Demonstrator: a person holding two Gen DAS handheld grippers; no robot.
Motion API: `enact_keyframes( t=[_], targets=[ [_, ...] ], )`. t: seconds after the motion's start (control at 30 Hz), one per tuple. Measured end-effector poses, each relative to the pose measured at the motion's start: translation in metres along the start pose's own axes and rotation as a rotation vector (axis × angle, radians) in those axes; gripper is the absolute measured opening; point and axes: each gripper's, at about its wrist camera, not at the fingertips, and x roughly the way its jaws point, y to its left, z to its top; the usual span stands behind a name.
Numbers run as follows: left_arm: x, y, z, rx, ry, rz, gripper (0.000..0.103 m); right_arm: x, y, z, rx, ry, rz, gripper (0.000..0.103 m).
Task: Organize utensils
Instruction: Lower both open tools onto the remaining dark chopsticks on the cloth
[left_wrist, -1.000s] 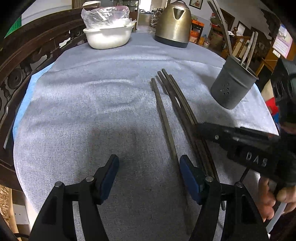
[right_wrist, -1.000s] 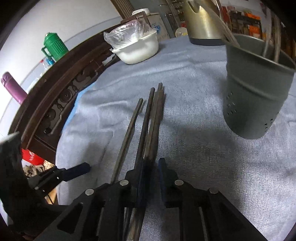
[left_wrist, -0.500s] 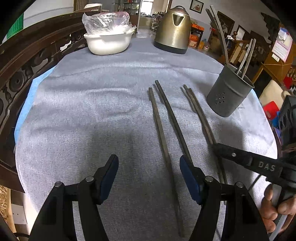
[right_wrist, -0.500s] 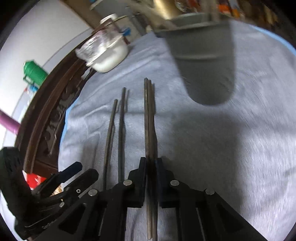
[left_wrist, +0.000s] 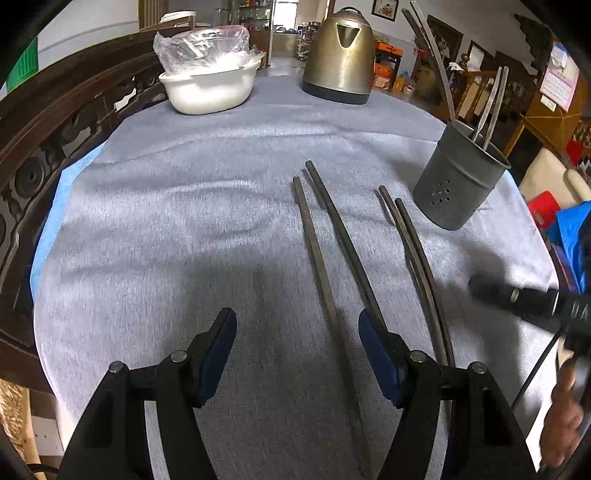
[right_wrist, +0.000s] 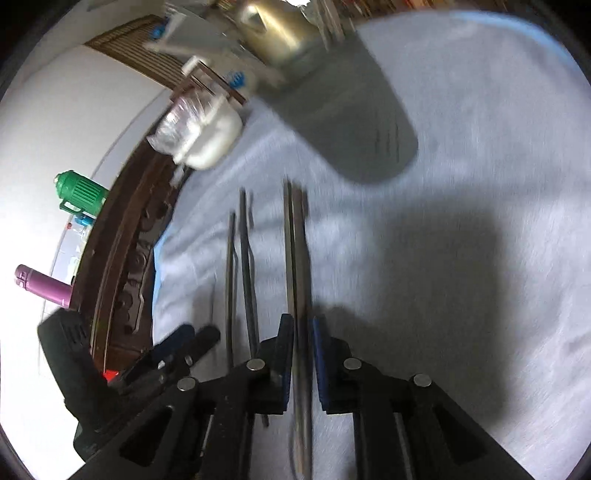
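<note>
Two dark chopsticks (left_wrist: 325, 251) lie side by side on the grey cloth (left_wrist: 184, 229) ahead of my open, empty left gripper (left_wrist: 297, 354). A second pair of chopsticks (left_wrist: 417, 258) lies to their right, near the grey perforated utensil holder (left_wrist: 458, 184), which holds several utensils. In the right wrist view my right gripper (right_wrist: 303, 358) stands around that pair (right_wrist: 297, 258), with the jaws slightly parted; the view is blurred. The holder (right_wrist: 354, 122) is ahead of it. The right gripper shows at the right edge of the left wrist view (left_wrist: 517, 299).
A white bowl with a plastic bag (left_wrist: 210, 85) and a brass-coloured kettle (left_wrist: 340, 62) stand at the far side of the table. A dark carved wooden rail (left_wrist: 44, 140) runs along the left. The table edge is close on the right.
My right gripper has drawn one pair of chopsticks away to the right, toward the holder, then tilted and loosened its jaws around them. My left gripper has stayed open.
</note>
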Motion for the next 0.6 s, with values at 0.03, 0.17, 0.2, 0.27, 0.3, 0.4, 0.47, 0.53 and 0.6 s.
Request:
enact_keyframes(
  t=[0.03, 0.17, 0.2, 0.27, 0.3, 0.4, 0.47, 0.53, 0.6],
  targets=[
    [0.003, 0.0, 0.004, 0.002, 0.003, 0.004, 0.07, -0.001, 0.0, 0.003, -0.003, -0.013, -0.006, 0.015],
    [0.011, 0.002, 0.017, -0.01, 0.012, 0.004, 0.07, 0.006, 0.002, 0.021, -0.044, -0.019, -0.009, 0.017],
    [0.013, 0.003, 0.021, -0.016, 0.019, 0.004, 0.07, 0.009, 0.006, 0.023, -0.06, -0.021, -0.024, 0.017],
    [0.018, 0.005, 0.029, -0.025, 0.029, 0.002, 0.07, 0.016, 0.007, 0.027, -0.075, -0.011, -0.027, 0.017],
    [0.019, 0.005, 0.031, -0.026, 0.034, 0.002, 0.07, 0.021, 0.008, 0.028, -0.08, -0.005, -0.031, 0.017],
    [0.024, 0.006, 0.036, -0.037, 0.053, 0.001, 0.07, 0.034, 0.012, 0.03, -0.101, 0.014, -0.053, 0.017],
    [0.027, 0.008, 0.036, -0.04, 0.059, -0.002, 0.068, 0.04, 0.015, 0.028, -0.115, 0.027, -0.077, 0.017],
    [0.029, 0.008, 0.035, -0.037, 0.07, -0.003, 0.062, 0.046, 0.015, 0.026, -0.116, 0.045, -0.086, 0.017],
    [0.031, 0.008, 0.035, -0.036, 0.077, -0.011, 0.054, 0.048, 0.014, 0.025, -0.118, 0.05, -0.092, 0.015]
  ],
)
